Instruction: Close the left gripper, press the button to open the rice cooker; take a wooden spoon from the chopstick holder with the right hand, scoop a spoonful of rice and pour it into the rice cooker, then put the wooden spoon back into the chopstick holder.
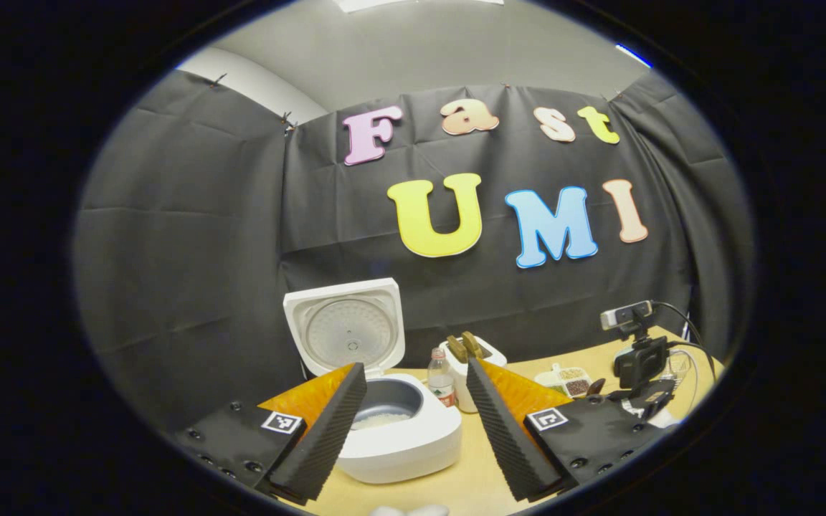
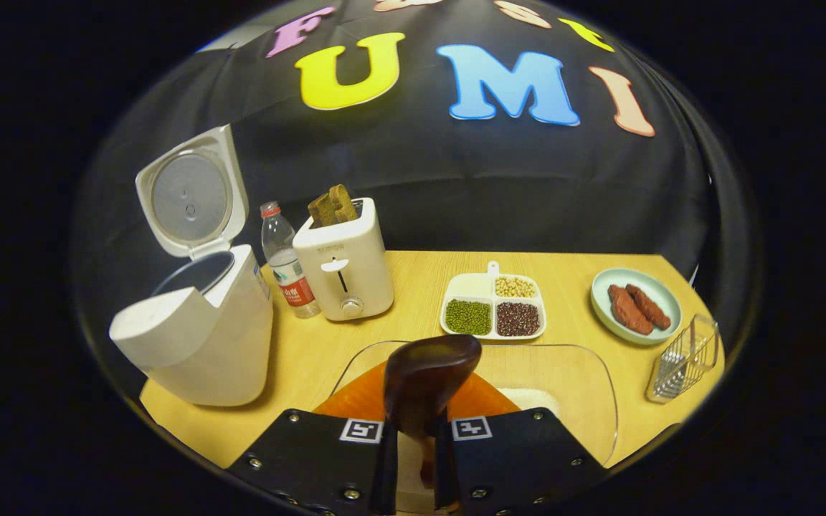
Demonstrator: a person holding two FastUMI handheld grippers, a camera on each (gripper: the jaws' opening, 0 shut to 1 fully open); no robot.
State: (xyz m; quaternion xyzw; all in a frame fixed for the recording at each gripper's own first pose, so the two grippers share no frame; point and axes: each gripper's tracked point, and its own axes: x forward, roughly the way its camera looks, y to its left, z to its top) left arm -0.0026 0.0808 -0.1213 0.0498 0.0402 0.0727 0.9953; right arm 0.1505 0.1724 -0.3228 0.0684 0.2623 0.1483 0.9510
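Right gripper (image 2: 413, 459) pinched wooden spoon (image 2: 427, 373) upright over clear rice container (image 2: 592, 373); left gripper (image 1: 413, 423) held level, fingers spread, facing open rice cooker (image 1: 391, 430)

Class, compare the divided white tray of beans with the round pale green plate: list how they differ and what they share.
The divided white tray is rectangular with compartments holding separate piles of beans; the round pale green plate is undivided and holds reddish-brown pieces of food. The tray sits nearer the white toaster. Both rest flat on the wooden table.
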